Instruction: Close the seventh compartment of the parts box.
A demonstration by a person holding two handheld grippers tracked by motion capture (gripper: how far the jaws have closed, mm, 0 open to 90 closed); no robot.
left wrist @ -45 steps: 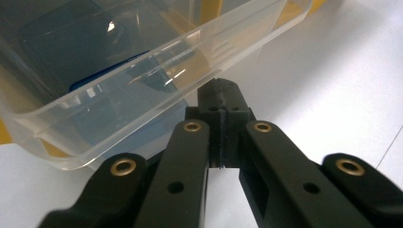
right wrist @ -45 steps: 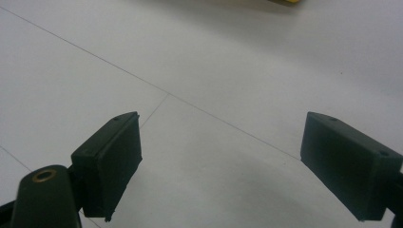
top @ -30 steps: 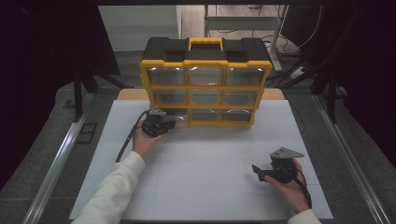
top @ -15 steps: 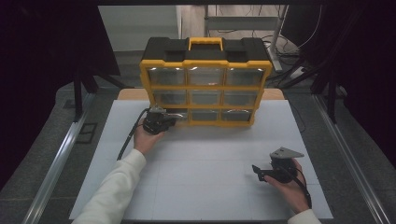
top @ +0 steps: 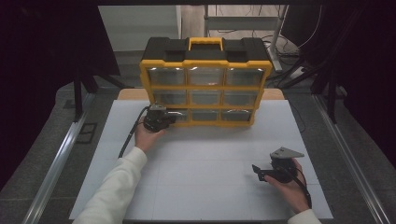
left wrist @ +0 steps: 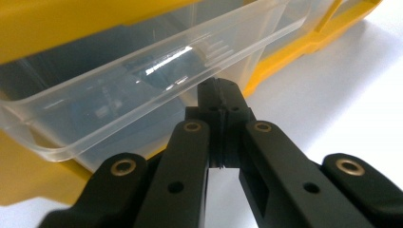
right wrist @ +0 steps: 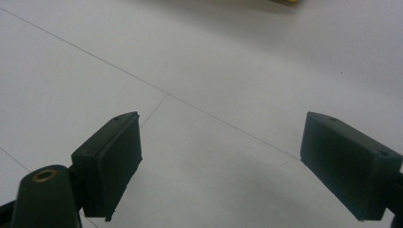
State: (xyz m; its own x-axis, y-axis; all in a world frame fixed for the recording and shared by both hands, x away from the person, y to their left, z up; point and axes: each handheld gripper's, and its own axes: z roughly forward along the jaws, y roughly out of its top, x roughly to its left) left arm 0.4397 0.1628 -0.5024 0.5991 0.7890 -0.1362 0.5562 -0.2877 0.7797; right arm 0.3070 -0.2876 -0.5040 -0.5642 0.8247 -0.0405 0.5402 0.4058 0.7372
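Nine-drawer organiser; left gripper pinches its bottom-left drawer.

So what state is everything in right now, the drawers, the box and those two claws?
Organizer box: upright on the table, lid closed.
Bottom-left drawer: pulled partly out, clear plastic; contents too blurred to tell.
Other drawers: pushed in.
Left claw: shut, its tips at the drawer's front lip.
Right claw: open, holding nothing, over the white table.
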